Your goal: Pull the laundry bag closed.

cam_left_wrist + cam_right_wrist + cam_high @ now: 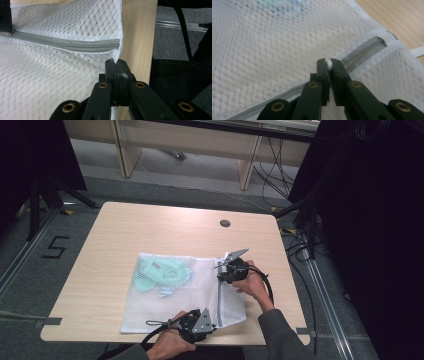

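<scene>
White mesh laundry bag (180, 295) lies flat near the front edge of the pale wood tabletop (125, 225), a mint-green garment (162, 272) inside on its left half. Grey zipper (65, 43) runs down the bag's right side. Right gripper (328, 65) fingers are clenched on the small white zipper pull (329, 64) at the far end. Left gripper (116, 67) fingers pinch the bag's near corner by the zipper's end.

To zip well: keep the corner anchored and taut, draw the pull straight along the track toward the left gripper, low, without lifting the mesh.

Hard to tell: whether the zipper is open or already closed, and what the garment is.
</scene>
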{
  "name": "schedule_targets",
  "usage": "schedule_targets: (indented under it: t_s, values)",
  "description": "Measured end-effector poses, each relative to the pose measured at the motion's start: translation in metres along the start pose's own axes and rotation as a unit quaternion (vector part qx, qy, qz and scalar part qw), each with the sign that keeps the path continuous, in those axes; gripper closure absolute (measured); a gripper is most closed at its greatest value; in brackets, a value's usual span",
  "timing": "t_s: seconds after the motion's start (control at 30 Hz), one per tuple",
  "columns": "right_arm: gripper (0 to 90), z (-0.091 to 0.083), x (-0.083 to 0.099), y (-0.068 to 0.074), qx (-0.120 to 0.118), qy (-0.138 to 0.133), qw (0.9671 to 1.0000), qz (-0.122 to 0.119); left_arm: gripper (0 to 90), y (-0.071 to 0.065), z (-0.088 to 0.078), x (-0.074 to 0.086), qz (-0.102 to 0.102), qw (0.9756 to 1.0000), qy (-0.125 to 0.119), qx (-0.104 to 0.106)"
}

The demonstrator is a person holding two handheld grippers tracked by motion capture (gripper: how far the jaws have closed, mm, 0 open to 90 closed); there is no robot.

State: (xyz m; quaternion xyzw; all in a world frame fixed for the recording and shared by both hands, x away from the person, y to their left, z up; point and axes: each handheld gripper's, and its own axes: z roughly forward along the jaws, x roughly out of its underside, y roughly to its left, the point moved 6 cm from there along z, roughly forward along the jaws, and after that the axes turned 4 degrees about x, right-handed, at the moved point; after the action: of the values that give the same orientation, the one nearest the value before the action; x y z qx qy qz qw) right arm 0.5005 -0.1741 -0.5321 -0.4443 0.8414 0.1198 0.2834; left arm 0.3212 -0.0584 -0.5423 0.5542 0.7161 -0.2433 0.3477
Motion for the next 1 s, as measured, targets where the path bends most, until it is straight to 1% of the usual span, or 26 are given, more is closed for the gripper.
schedule_targets:
  t_s: [0.03, 0.07, 0.13, 0.17, 0.2, 0.27, 0.3, 0.33, 0.37, 0.4, 0.43, 0.47, 0.5, 0.53, 0.57, 0.6, 0.63, 0.67, 0.7, 0.77, 0.8, 0.83, 0.87, 0.9, 0.93, 1.0]
  values:
    - [86.2, 0.0, 0.0, 0.0, 0.003, 0.001, 1.0, 0.004, 89.1, -0.001, 0.0, 0.0, -0.003, 1.0, -0.003, 0.002]
    - [86.2, 0.001, -0.001, 0.0, -0.003, -0.005, 1.0, 0.0, 89.1, -0.001, 0.0, 0.0, -0.003, 1.0, -0.002, 0.003]
    - [86.2, 0.0, -0.001, -0.002, 0.004, -0.003, 1.0, -0.004, 89.1, -0.001, 0.0, 0.0, -0.003, 1.0, -0.001, 0.005]
    - [86.2, -0.001, -0.002, -0.002, -0.005, -0.003, 1.0, -0.008, 89.1, -0.001, 0.0, 0.0, -0.003, 1.0, 0.0, 0.006]
    - [86.2, 0.001, -0.003, -0.002, -0.004, -0.011, 0.9999, -0.002, 89.1, -0.001, 0.0, 0.0, -0.002, 1.0, 0.0, 0.005]
    - [86.2, 0.001, -0.004, -0.003, -0.002, -0.009, 1.0, -0.001, 89.1, 0.0, 0.0, 0.0, -0.002, 1.0, -0.002, -0.003]
    - [86.2, 0.002, -0.004, -0.005, 0.003, -0.01, 0.9999, -0.007, 89.1, 0.0, 0.0, 0.0, 0.0, 1.0, -0.001, 0.0]
    - [86.2, 0.001, -0.005, -0.005, 0.004, -0.008, 1.0, -0.003, 89.1, -0.001, 0.001, 0.0, -0.006, 0.9999, -0.008, 0.002]
    - [86.2, 0.002, -0.005, -0.005, 0.006, -0.009, 0.9999, -0.001, 89.1, -0.001, 0.0, 0.001, 0.0, 1.0, 0.001, 0.001]
    - [86.2, 0.002, -0.006, -0.006, 0.007, -0.011, 0.9999, -0.001, 89.1, -0.003, 0.001, 0.0, -0.008, 0.9999, -0.009, 0.002]
    - [86.2, 0.002, -0.006, -0.006, 0.005, -0.013, 0.9999, -0.003, 89.1, -0.003, 0.001, 0.0, -0.008, 0.9999, -0.008, 0.003]
    - [86.2, 0.001, -0.006, -0.007, 0.008, -0.003, 1.0, 0.002, 89.1, -0.003, 0.001, 0.0, -0.006, 0.9999, -0.008, 0.003]
    - [86.2, 0.001, -0.007, -0.008, 0.005, -0.006, 1.0, -0.002, 89.2, -0.003, 0.001, 0.0, -0.004, 1.0, -0.007, 0.001]
    - [86.2, 0.002, -0.007, -0.008, 0.009, -0.012, 0.9999, 0.003, 89.2, -0.003, 0.001, 0.0, -0.002, 1.0, -0.003, 0.005]
    - [86.2, 0.003, -0.008, -0.01, 0.009, -0.016, 0.9998, -0.007, 89.1, -0.003, 0.0, 0.0, -0.002, 1.0, -0.001, 0.005]
    - [86.2, 0.002, -0.008, -0.01, 0.01, -0.016, 0.9998, 0.003, 89.1, -0.003, 0.0, 0.0, -0.003, 1.0, -0.002, 0.006]
    - [86.2, 0.001, -0.008, -0.012, 0.012, -0.009, 0.9999, -0.001, 89.1, -0.003, 0.0, 0.0, -0.001, 1.0, -0.001, 0.006]
    - [86.2, 0.003, -0.009, -0.011, 0.015, -0.013, 0.9997, 0.012, 89.1, -0.003, 0.0, 0.0, 0.0, 1.0, -0.001, 0.006]
    - [86.2, 0.003, -0.01, -0.014, 0.014, -0.019, 0.9997, 0.001, 89.2, -0.004, 0.0, 0.0, 0.0, 1.0, -0.001, 0.006]
    - [86.2, 0.004, -0.011, -0.016, 0.015, -0.021, 0.9996, 0.006, 89.1, -0.004, 0.0, 0.0, 0.0, 1.0, -0.001, 0.006]
    - [86.2, 0.003, -0.01, -0.017, 0.015, -0.015, 0.9998, 0.005, 89.1, -0.004, 0.0, 0.0, -0.003, 1.0, -0.002, 0.006]
    - [86.2, 0.005, -0.01, -0.017, 0.02, -0.02, 0.9996, 0.009, 89.1, -0.003, 0.0, 0.0, -0.002, 1.0, -0.004, 0.005]
    - [86.2, 0.006, -0.01, -0.016, 0.011, -0.02, 0.9997, 0.007, 89.1, -0.004, 0.0, -0.001, -0.008, 0.9999, -0.009, 0.005]
    - [86.2, 0.006, -0.01, -0.018, 0.017, -0.02, 0.9996, 0.008, 89.1, -0.004, 0.0, -0.001, -0.009, 0.9999, -0.01, 0.004]
    - [86.2, 0.007, -0.01, -0.019, 0.021, -0.018, 0.9995, 0.012, 89.1, -0.004, -0.001, 0.0, -0.003, 1.0, -0.003, 0.008]
    - [86.2, 0.006, -0.011, -0.02, 0.017, -0.02, 0.9996, 0.01, 89.1, -0.005, 0.0, 0.0, -0.003, 1.0, -0.003, 0.008]
